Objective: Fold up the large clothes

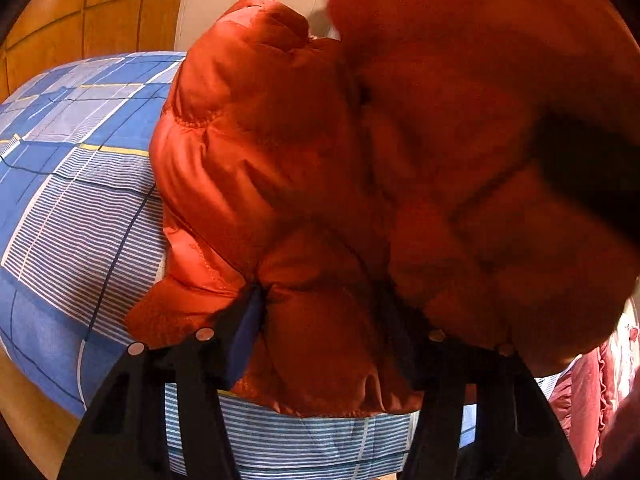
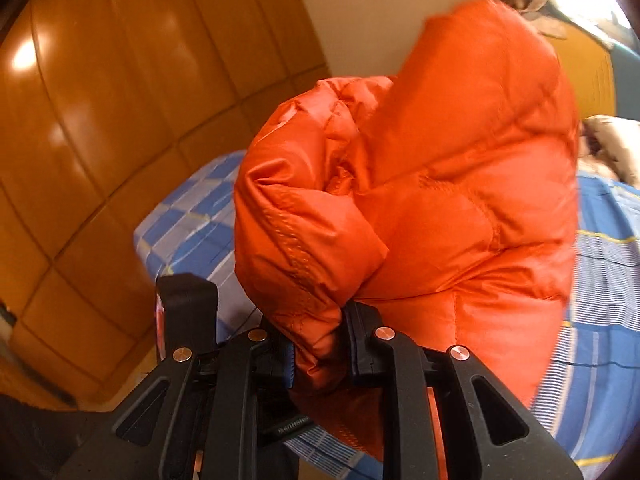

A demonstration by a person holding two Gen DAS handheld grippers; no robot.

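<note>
While both grippers hold the orange down jacket (image 2: 420, 208) up off the bed (image 1: 72, 200), the thing that matters most is how the bulk of it hangs relative to each grip. On the right gripper (image 2: 320, 356), the jaws are closed down to a narrow gap on a bunched hem or cuff edge, and the quilted mass rises straight ahead of them and billows over to the gripper's right, above the blue checked bedsheet (image 2: 600, 320). On the left gripper (image 1: 320, 320), the jaws stand wider apart, yet a thick fold of the jacket fills the space between them and bulges out below, so I judge them clamped on that fold; the right-hand finger is mostly buried in fabric. From this side the jacket likewise swells forward and upward, with bed showing to the left and beneath.

Since the garment is crumpled in the air, its long axis cannot be read; it is a rounded bundle, not a spread panel. The open bed lies ahead and below both grips, so laying the jacket down probably calls for moving the two grips apart to stretch the held edge into a line before lowering. Neither hand is clearly nearer the mattress. A pink garment (image 1: 580, 392) sits at the bed's edge in the left view.
</note>
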